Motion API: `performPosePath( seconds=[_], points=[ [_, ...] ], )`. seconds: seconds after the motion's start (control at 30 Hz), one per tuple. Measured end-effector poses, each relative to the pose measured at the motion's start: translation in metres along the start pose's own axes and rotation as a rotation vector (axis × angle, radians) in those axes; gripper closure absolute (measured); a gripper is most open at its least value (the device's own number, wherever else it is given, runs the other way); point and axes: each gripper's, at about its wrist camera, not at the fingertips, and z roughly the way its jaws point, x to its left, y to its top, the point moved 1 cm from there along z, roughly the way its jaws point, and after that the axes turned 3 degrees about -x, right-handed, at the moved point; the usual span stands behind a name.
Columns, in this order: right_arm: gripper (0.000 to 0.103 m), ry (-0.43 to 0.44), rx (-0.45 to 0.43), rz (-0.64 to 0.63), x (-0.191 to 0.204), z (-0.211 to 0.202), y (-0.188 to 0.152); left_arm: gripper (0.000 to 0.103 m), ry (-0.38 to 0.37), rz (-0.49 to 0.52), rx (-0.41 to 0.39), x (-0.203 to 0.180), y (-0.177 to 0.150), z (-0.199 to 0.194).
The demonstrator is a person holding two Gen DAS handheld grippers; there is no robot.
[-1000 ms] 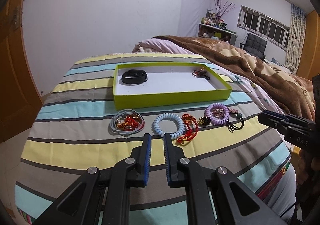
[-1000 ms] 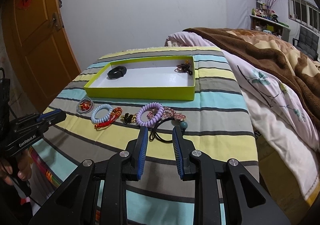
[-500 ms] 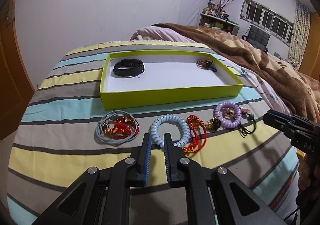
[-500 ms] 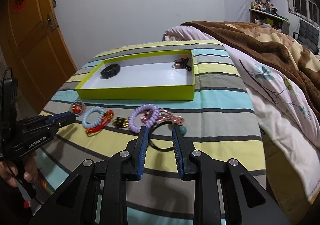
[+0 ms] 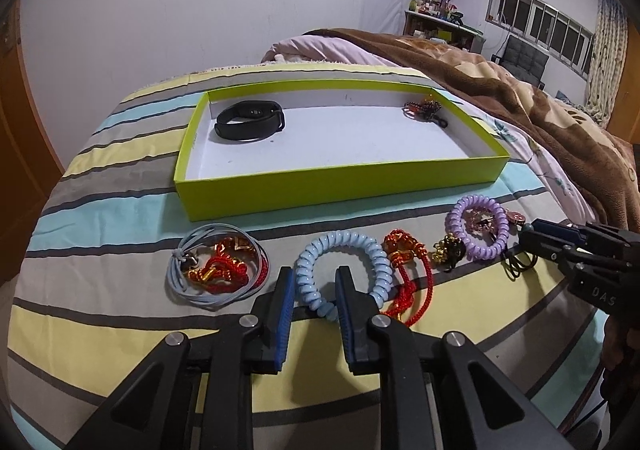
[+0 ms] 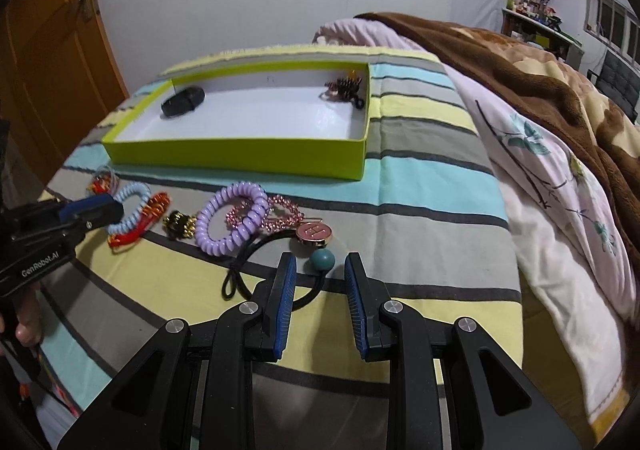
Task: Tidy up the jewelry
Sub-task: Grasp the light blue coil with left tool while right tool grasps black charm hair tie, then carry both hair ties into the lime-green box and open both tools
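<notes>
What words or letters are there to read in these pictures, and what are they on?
"GenRobot.AI": white letters on the side of the left gripper, in the right wrist view.
"DAS": the letters that show on the side of the right gripper, in the left wrist view; the rest is cut off.
"H": on the round pink charm.
The tray bears no readable text.

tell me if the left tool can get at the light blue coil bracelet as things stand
Probably yes: the left tool has just been opening, and the light blue coil bracelet lies with its near arc between the parted jaws, nothing covering it.
</notes>
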Motion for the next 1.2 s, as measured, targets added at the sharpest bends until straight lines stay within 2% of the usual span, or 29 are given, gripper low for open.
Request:
performPosePath(
  seconds=[0.13, 0.2, 0.3, 0.33, 0.37, 0.73, 1.2],
  points=[
    [0.078, -0.009, 0.009, -0.024, 0.002, 0.003, 0.003, 0.083, 0.017, 0.015, 0.005, -0.003, 0.002, 0.004],
    [0.089, -0.023, 0.007, -0.037, 0.004, 0.004, 0.003, 0.083, 0.028, 0.03, 0.006, -0.005, 0.002, 0.004],
    [0.089, -0.027, 0.004, -0.037, 0.005, 0.003, 0.002, 0.085, 0.035, 0.046, 0.008, -0.007, 0.001, 0.004],
    [0.089, -0.026, 0.002, -0.032, 0.004, 0.002, 0.001, 0.093, 0.035, 0.049, 0.007, -0.007, 0.001, 0.004],
    [0.089, -0.025, 0.001, -0.029, 0.004, 0.001, 0.001, 0.094, 0.042, 0.053, 0.007, -0.007, 0.001, 0.003],
    [0.09, -0.019, -0.04, 0.009, 0.0, -0.022, -0.007, 0.095, -0.004, 0.025, -0.022, 0.002, -0.007, -0.014],
    [0.09, 0.003, -0.128, 0.028, 0.006, -0.059, -0.002, 0.095, -0.028, -0.019, -0.125, 0.01, -0.006, -0.069]
  ],
)
